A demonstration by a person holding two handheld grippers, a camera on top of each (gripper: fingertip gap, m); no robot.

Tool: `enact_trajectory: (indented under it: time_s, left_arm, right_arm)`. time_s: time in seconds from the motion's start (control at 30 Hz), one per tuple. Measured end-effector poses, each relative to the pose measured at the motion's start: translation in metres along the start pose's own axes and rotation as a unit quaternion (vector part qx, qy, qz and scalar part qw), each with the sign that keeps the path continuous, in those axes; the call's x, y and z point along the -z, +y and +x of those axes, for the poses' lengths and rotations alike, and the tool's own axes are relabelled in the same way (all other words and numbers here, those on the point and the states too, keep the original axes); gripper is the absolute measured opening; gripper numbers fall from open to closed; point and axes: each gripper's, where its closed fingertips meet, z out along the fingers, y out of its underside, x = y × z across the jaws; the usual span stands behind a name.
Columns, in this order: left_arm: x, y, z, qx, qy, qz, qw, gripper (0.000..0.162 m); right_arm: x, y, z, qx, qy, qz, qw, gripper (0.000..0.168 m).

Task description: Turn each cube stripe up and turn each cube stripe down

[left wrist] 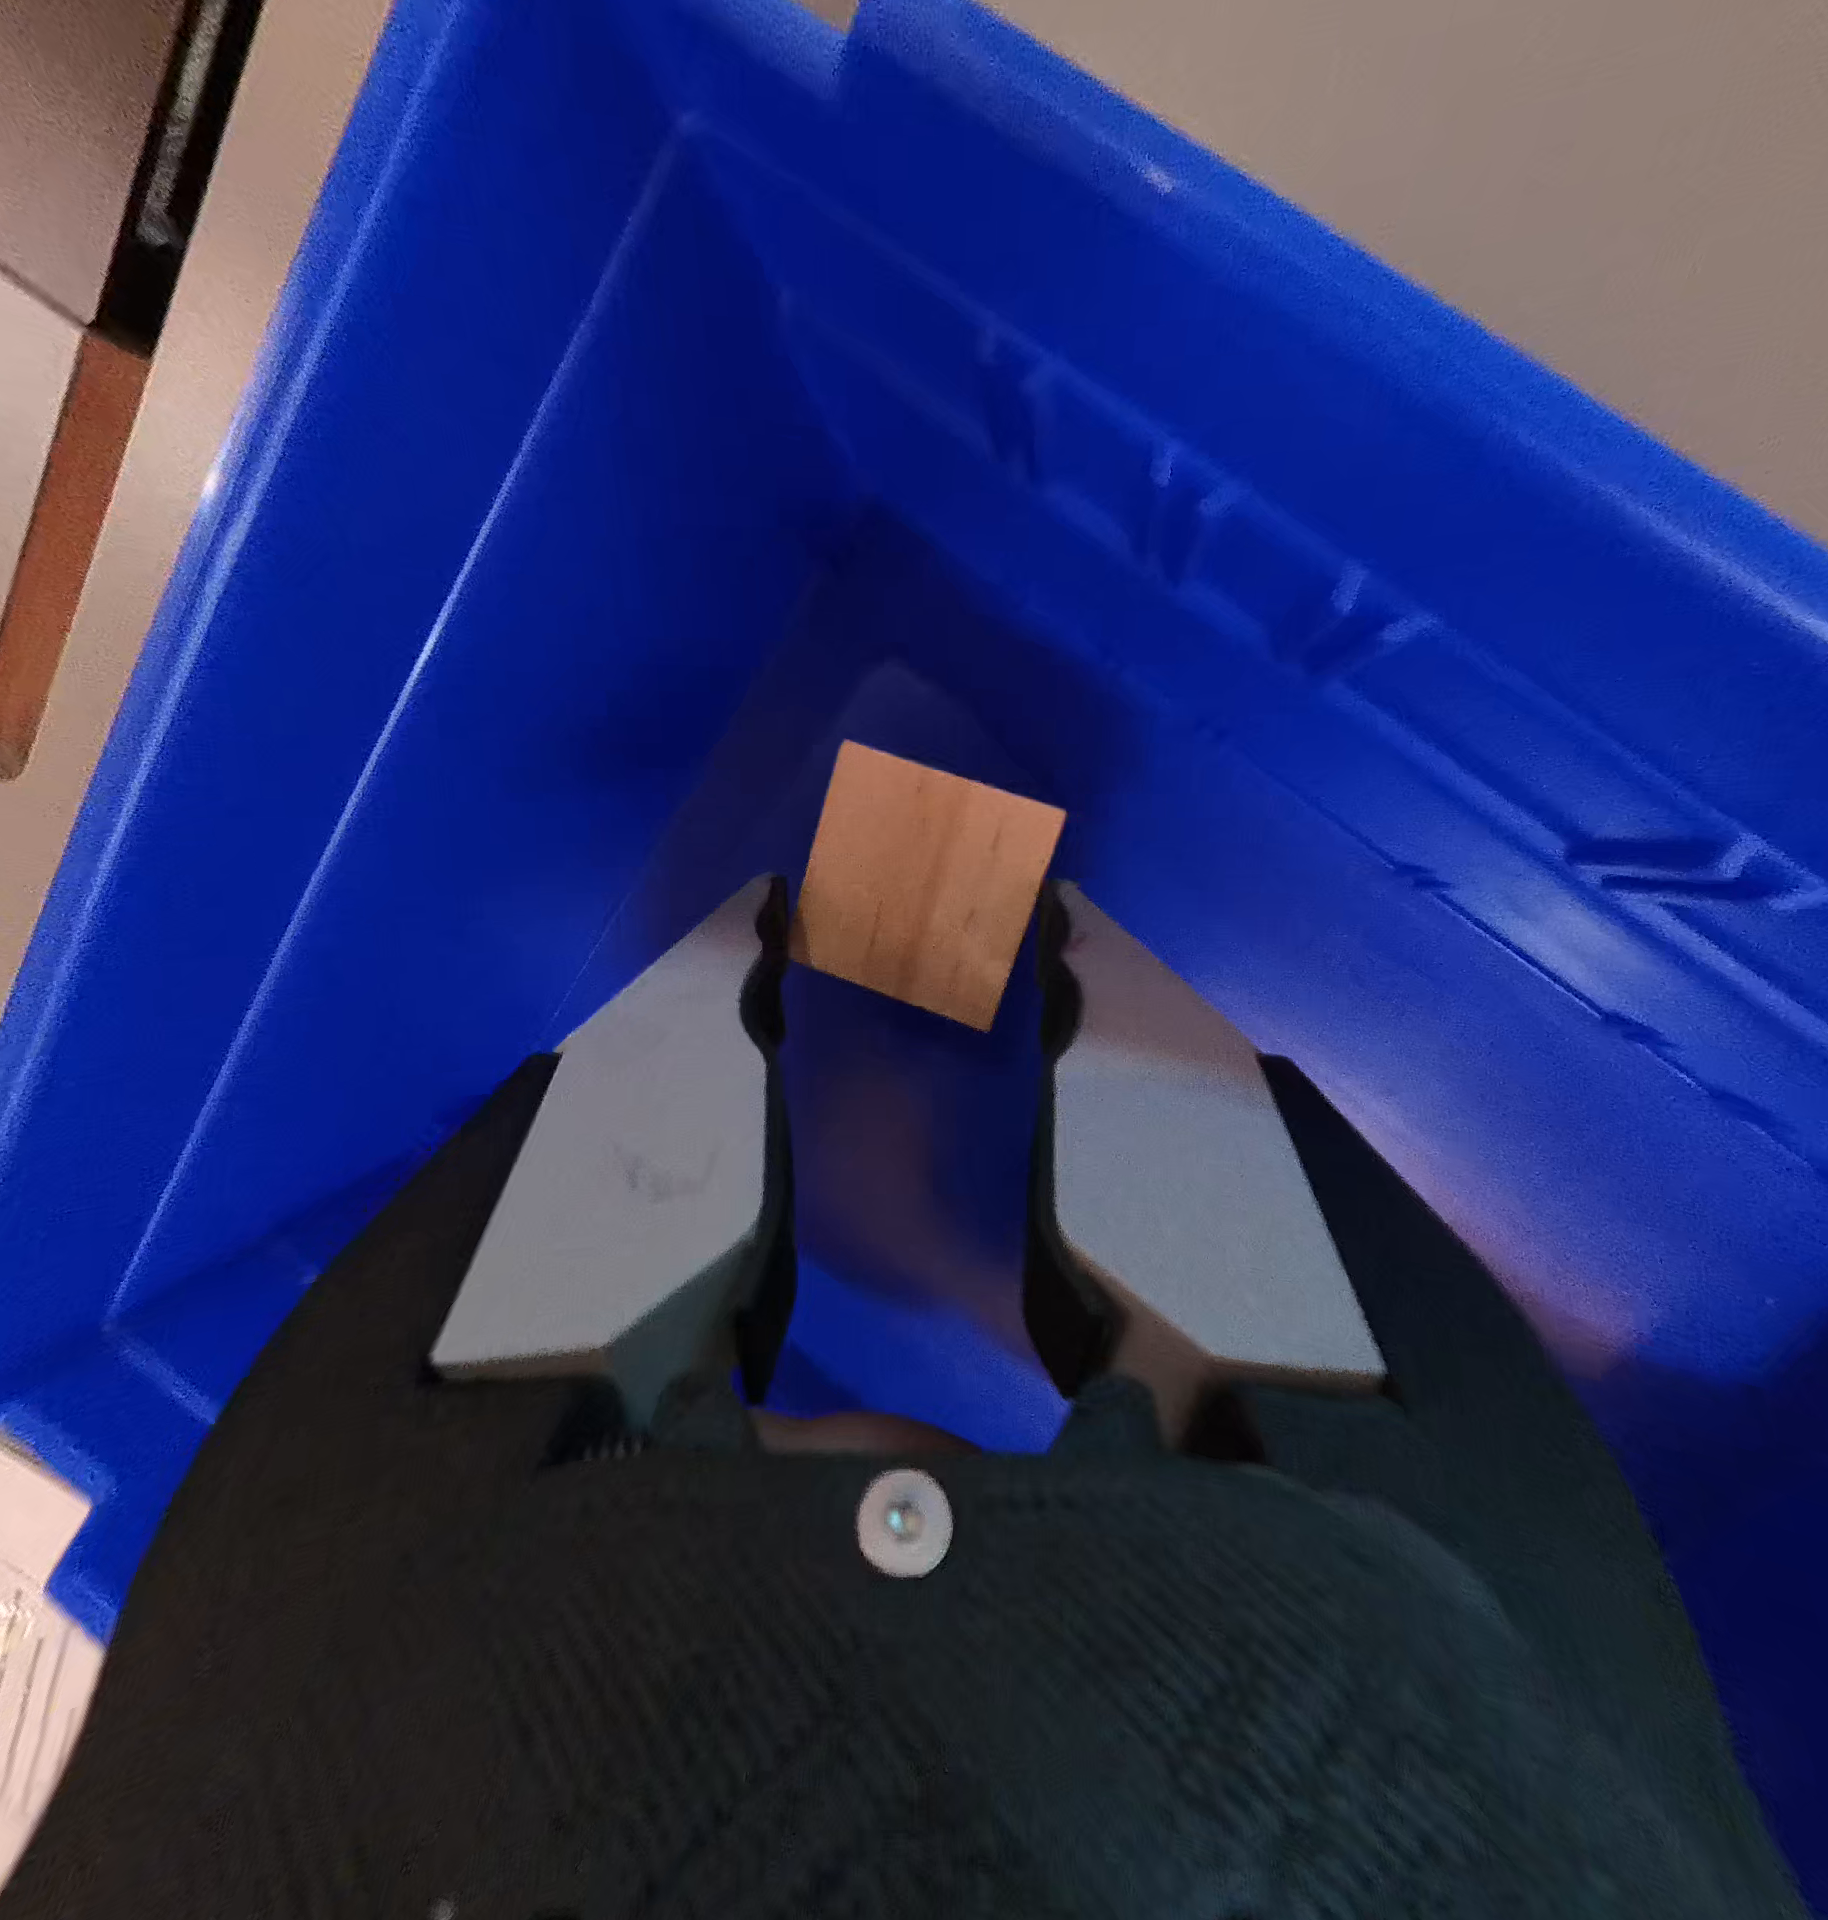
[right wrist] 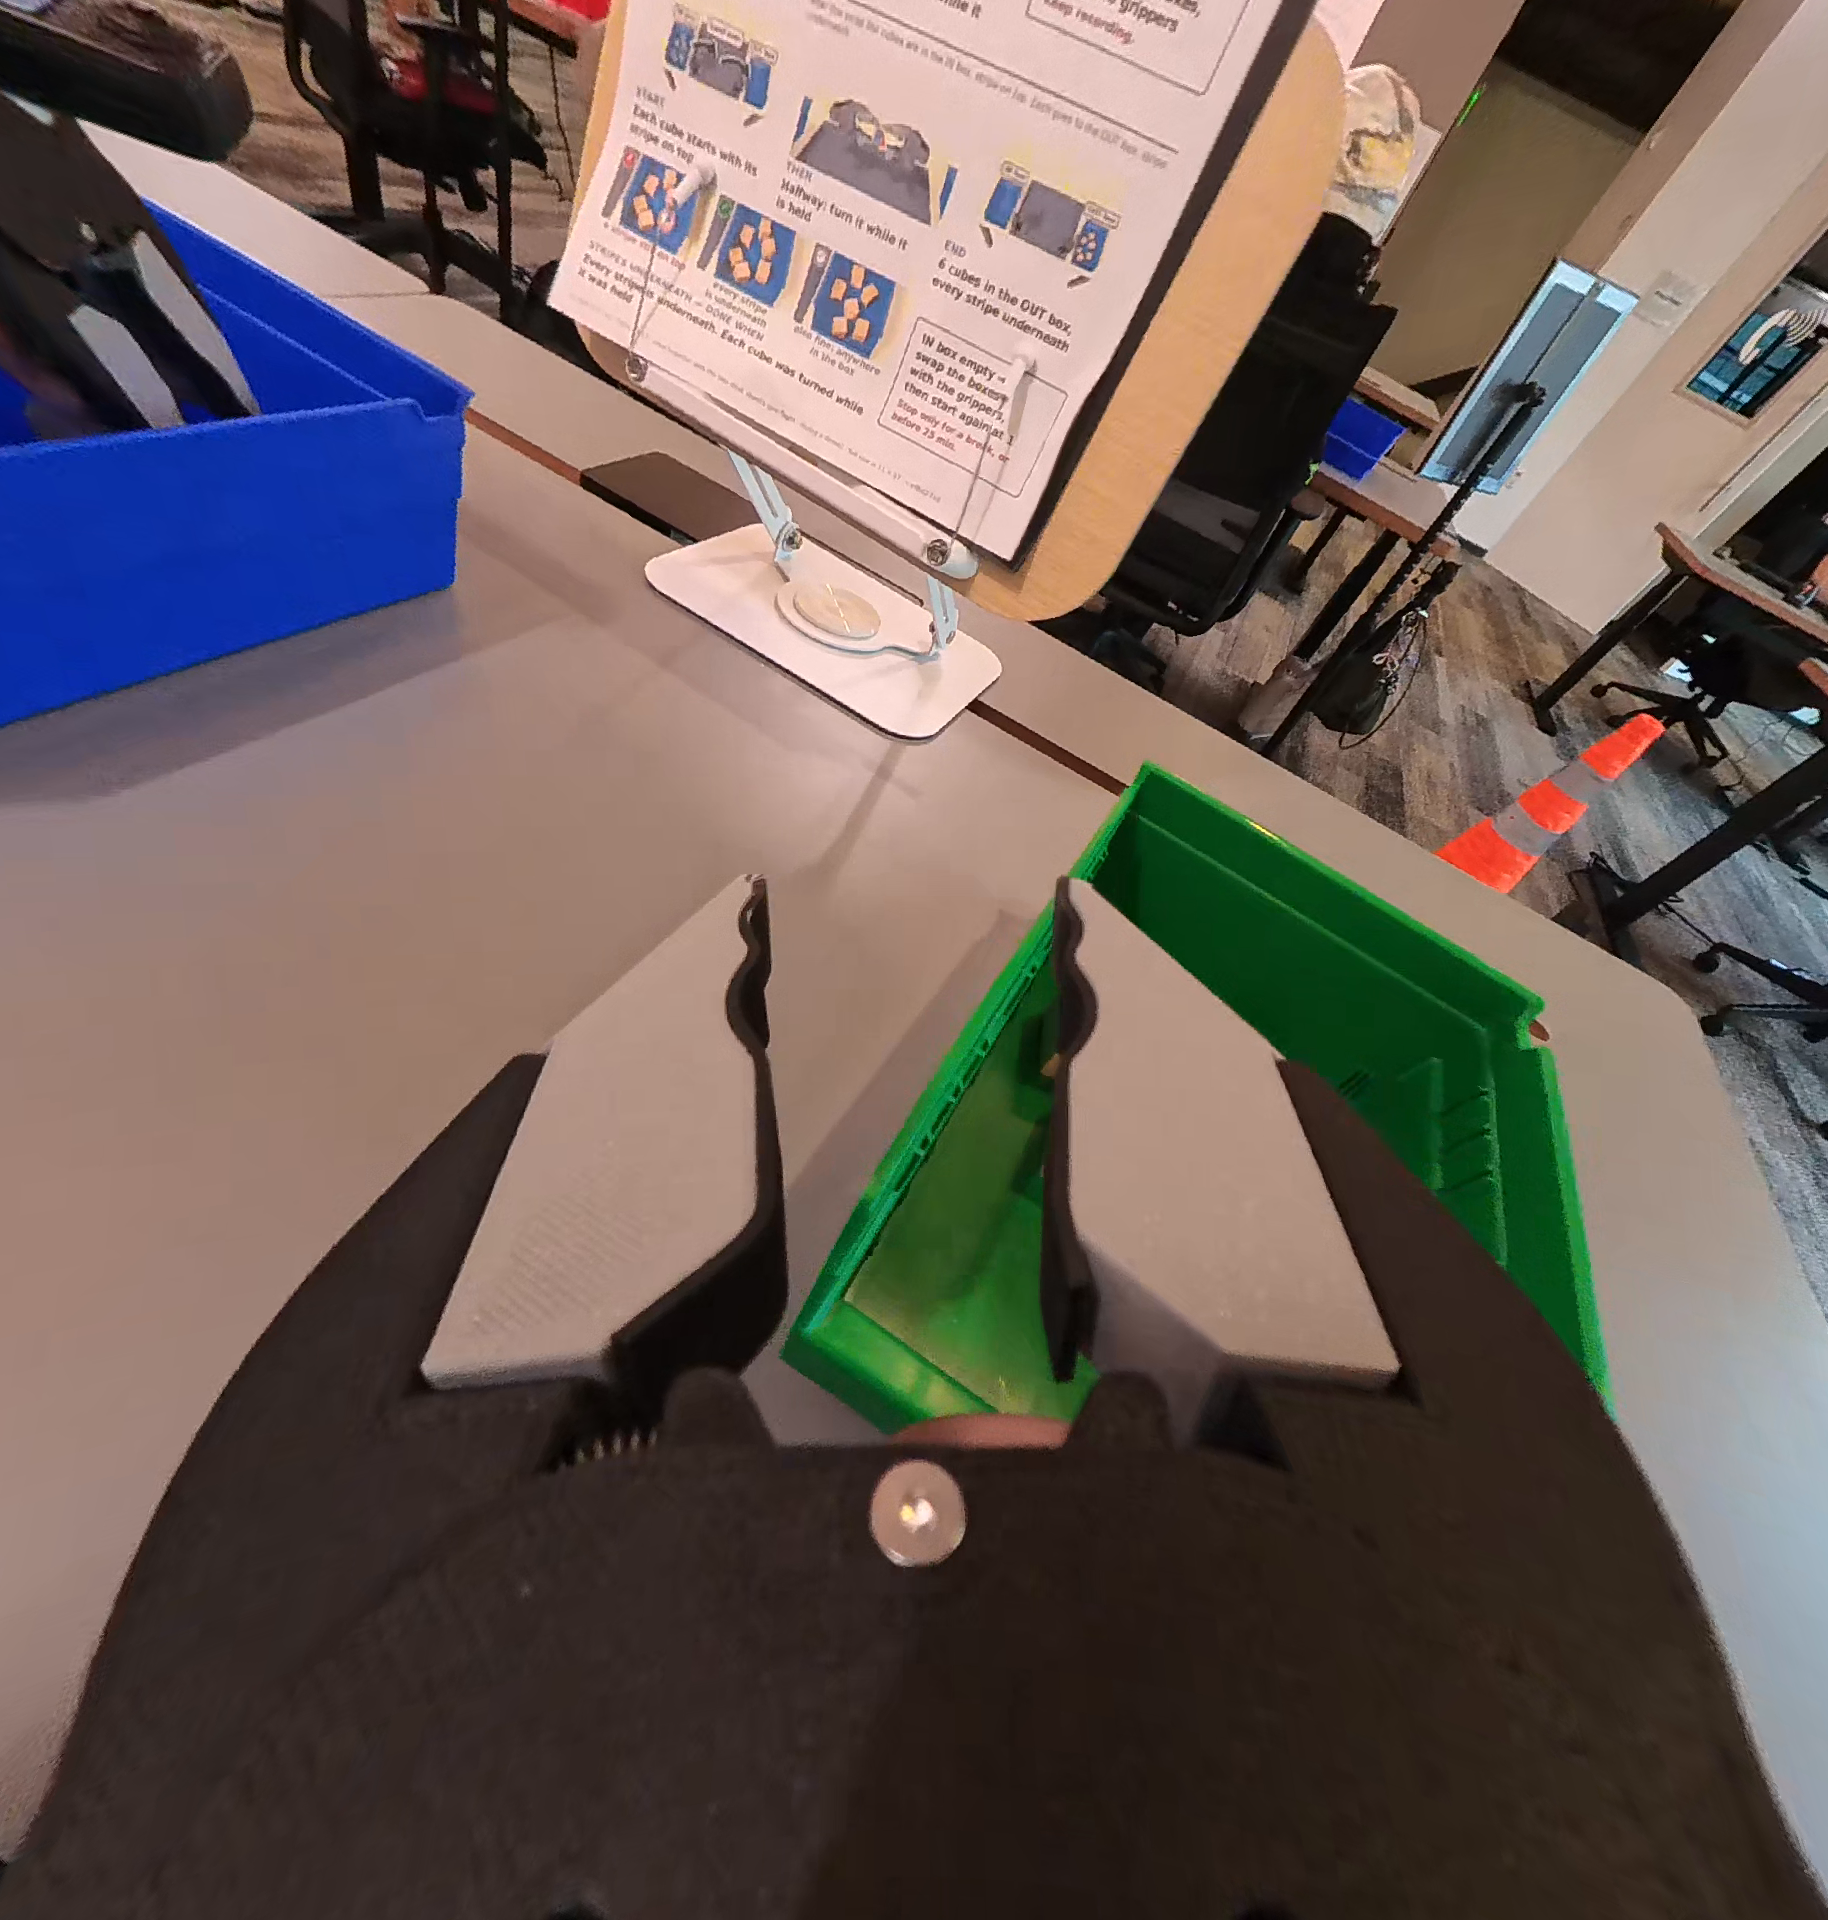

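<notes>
In the left wrist view my left gripper (left wrist: 910,883) reaches into a corner of the blue bin (left wrist: 474,623). A plain wooden cube (left wrist: 925,883) lies on the bin floor between its fingertips, turned a little askew to them. The jaws stand apart at about cube width; no stripe shows on the cube's visible face. The right wrist view shows this gripper (right wrist: 131,312) dipping into the blue bin (right wrist: 214,540) at the far left. My right gripper (right wrist: 910,894) is open and empty above the grey table, over the left wall of the green bin (right wrist: 1357,987).
A sheet of printed instructions on a white stand (right wrist: 827,623) sits at the back of the table (right wrist: 370,883). A dark flat slab (right wrist: 661,488) lies beside it. An orange cone (right wrist: 1554,805), chairs and desks are on the floor beyond the table's right edge.
</notes>
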Motion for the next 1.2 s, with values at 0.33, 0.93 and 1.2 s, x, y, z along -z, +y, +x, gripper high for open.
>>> enact_trajectory:
  time_s: [0.33,0.93,1.2]
  left_arm:
    - [0.160,-0.059,0.073,-0.073,-0.121,0.356,0.924,0.045]
    - [0.308,-0.068,0.351,-0.213,0.107,0.746,0.621,0.044]
    - [0.293,-0.072,0.367,-0.272,0.044,0.720,0.637,0.043]
  right_arm:
    - [0.013,-0.019,-0.039,-0.033,-0.100,0.036,0.994,0.052]
    - [0.123,-0.088,-0.201,-0.124,-0.537,0.126,0.825,0.057]
    - [0.143,-0.093,-0.236,-0.215,-0.679,0.079,0.697,0.059]
